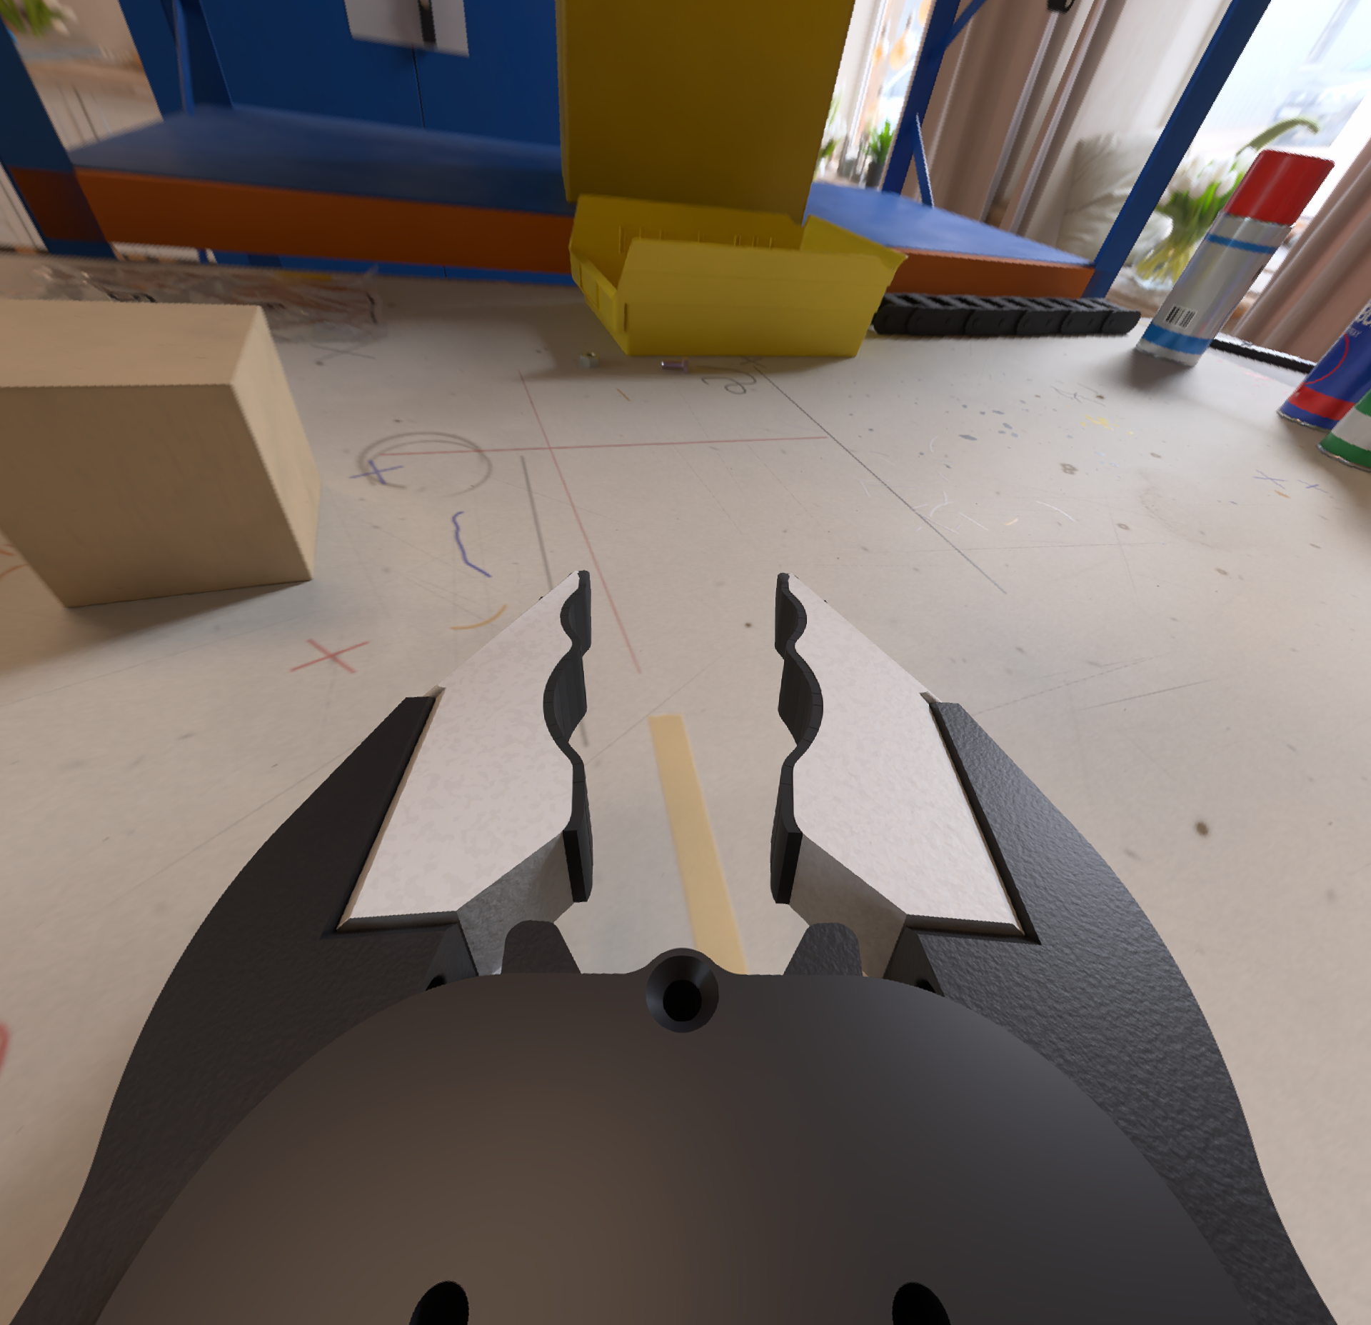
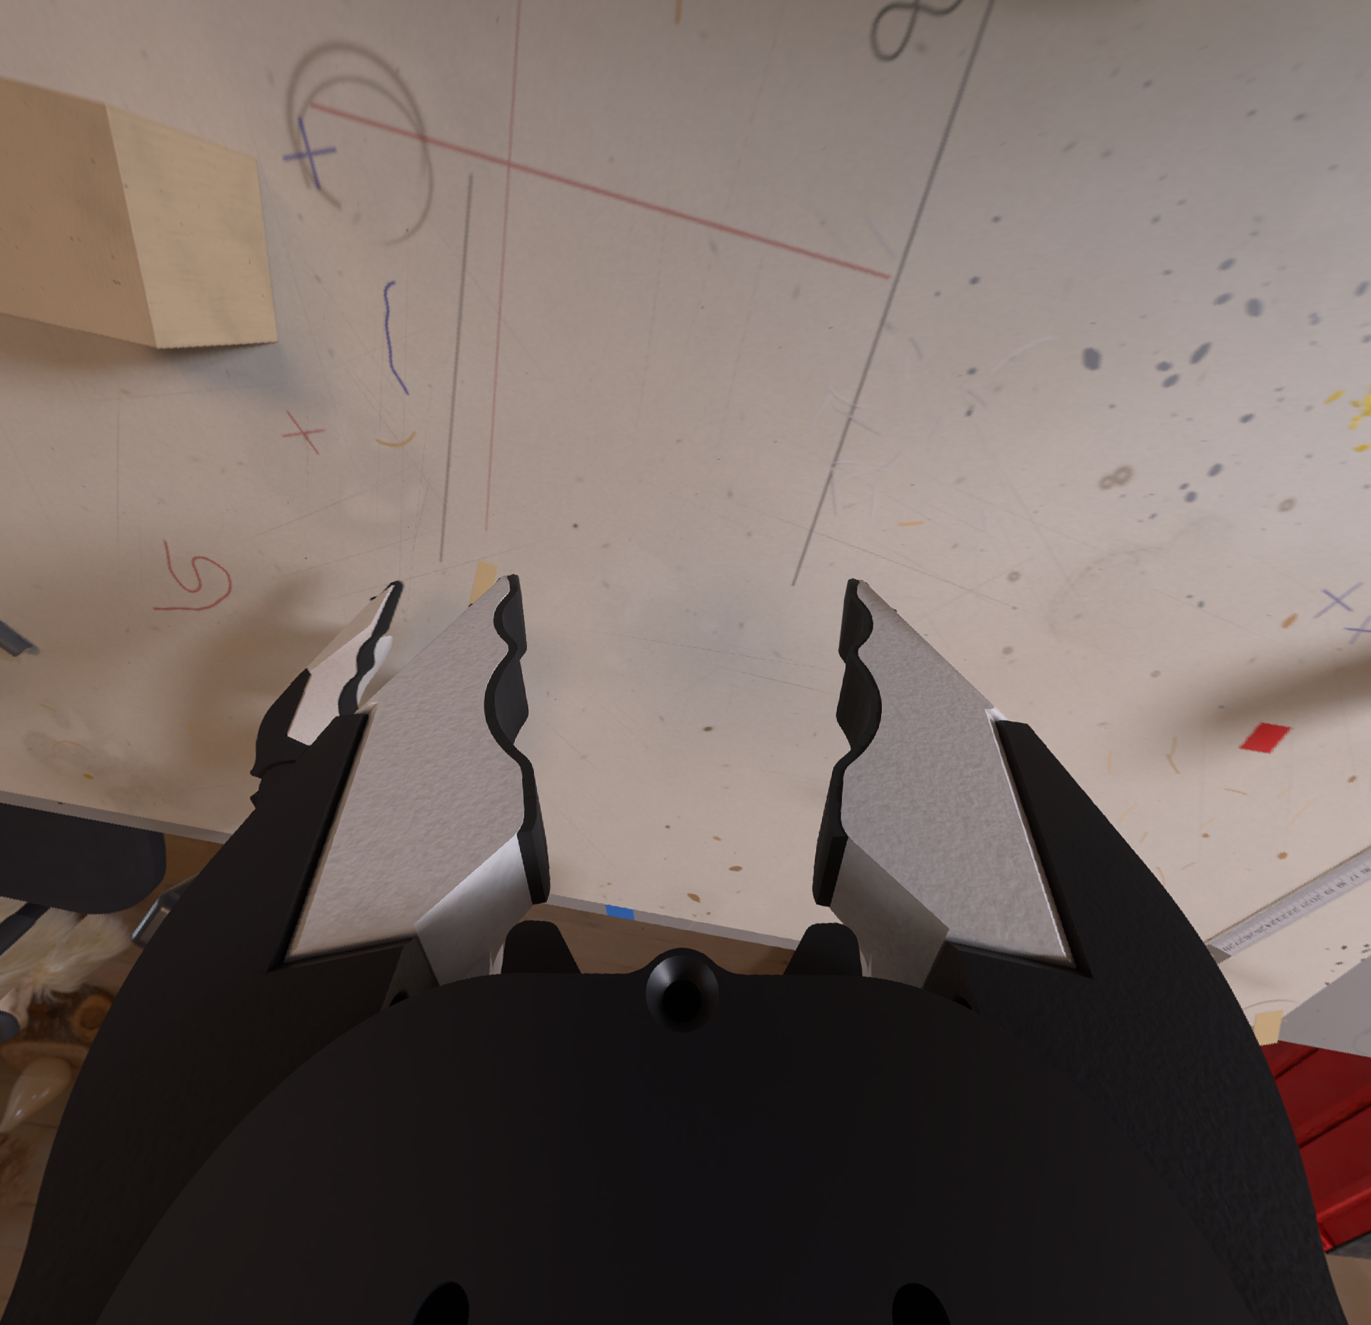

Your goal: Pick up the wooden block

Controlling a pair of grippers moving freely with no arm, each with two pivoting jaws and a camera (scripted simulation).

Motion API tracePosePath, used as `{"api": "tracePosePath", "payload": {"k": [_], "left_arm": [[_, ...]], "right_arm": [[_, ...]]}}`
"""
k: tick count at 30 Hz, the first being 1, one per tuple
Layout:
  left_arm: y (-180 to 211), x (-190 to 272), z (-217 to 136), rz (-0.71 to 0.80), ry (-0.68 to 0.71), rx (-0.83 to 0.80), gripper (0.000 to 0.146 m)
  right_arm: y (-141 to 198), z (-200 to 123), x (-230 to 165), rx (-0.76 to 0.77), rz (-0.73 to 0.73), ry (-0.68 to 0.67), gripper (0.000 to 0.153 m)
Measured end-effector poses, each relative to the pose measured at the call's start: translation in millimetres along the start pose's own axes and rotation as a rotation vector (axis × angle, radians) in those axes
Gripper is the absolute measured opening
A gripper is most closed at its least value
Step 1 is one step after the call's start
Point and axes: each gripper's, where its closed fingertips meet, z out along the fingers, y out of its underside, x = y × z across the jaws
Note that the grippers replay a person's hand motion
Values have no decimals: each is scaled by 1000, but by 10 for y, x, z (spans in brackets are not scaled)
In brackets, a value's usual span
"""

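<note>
Block (image 1: 141, 458): one, pale wood, resting on the table (image 1: 964, 621) at far left of both my views, well apart from either pair of tongs and partly cut by the frame edge. Left tongs (image 1: 682, 584): open, empty, low over the table and aimed past the block's right side. Right tongs (image 2: 682, 584): open wider, empty, looking down from higher; the left tongs' tips show just beside their left finger.

Risks, as I judge them: the block looks wider than my left tongs' present gap, so closing in without spreading could push it away or catch only a corner; my two tongs sit close together, so a swing left by the right pair could strike the left.

Count, left to right: one block; one yellow bin (image 1: 727, 287); one black chain strip (image 1: 1001, 315); three cans (image 1: 1231, 265), two only partly in frame.
</note>
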Motion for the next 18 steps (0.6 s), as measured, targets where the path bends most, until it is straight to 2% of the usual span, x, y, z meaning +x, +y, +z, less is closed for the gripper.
{"api": "tracePosePath", "payload": {"k": [4,9,12,18], "left_arm": [[60,-76,-171,15,6,68,51],[63,-160,-254,103,-11,96,53],[18,-255,-298,146,-40,95,51],[-124,-334,-409,99,-31,132,51]], "right_arm": [[-59,-251,328,36,41,18,87],[-23,-379,923,38,126,35,88],[31,-371,1307,26,174,58,89],[102,-169,1909,-9,224,88,90]]}}
